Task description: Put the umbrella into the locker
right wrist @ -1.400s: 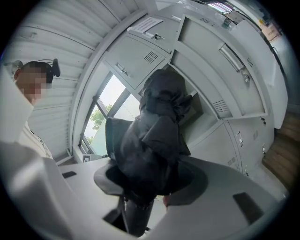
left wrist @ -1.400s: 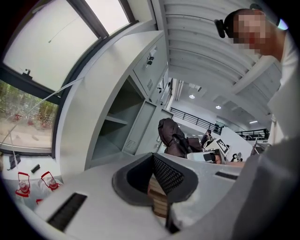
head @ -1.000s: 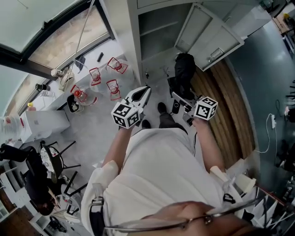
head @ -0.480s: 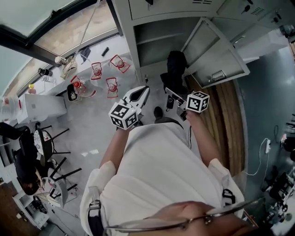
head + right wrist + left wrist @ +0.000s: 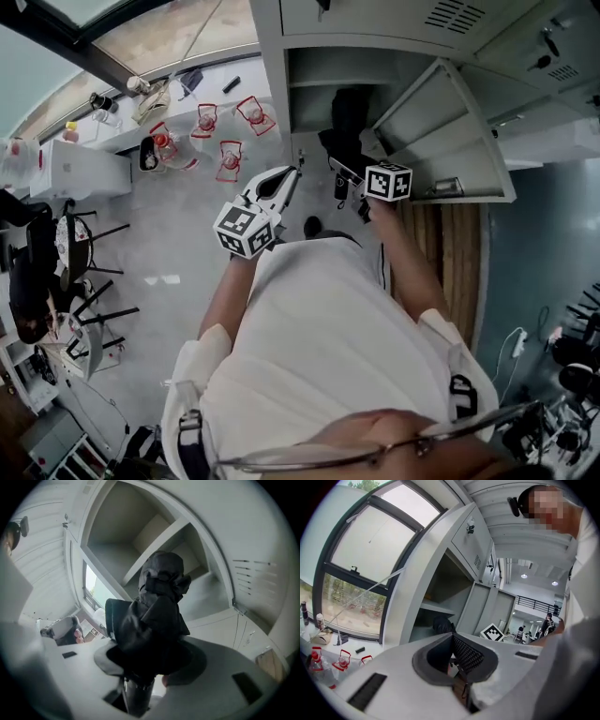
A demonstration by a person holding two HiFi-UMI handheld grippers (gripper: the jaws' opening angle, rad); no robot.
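Note:
My right gripper [image 5: 345, 178] is shut on a folded black umbrella [image 5: 349, 131], gripping it near its handle end. The umbrella's [image 5: 157, 611] bunched fabric points into the mouth of the open grey locker [image 5: 281, 66], just below an inner shelf [image 5: 159, 543]. Its door [image 5: 450, 141] stands swung out to the right. In the right gripper view the pads of my right gripper [image 5: 150, 667] press on the dark fabric. To the left of the opening my left gripper [image 5: 292, 174] hangs with its jaws together and nothing in them. From the left gripper view the umbrella [image 5: 443, 624] shows in the locker [image 5: 431, 578] beyond my left gripper [image 5: 452, 641].
Several red-capped bottles [image 5: 230, 155] stand on the pale floor left of the locker, beside a white box [image 5: 80, 173]. Black chairs [image 5: 84, 300] are further left. A wooden floor strip [image 5: 459, 253] runs under the door. More locker doors [image 5: 534, 56] line the right.
The right gripper has carried the umbrella forward and down, up to the locker opening. The left gripper has drifted a little toward the locker's left post. The locker looms closer in the head view.

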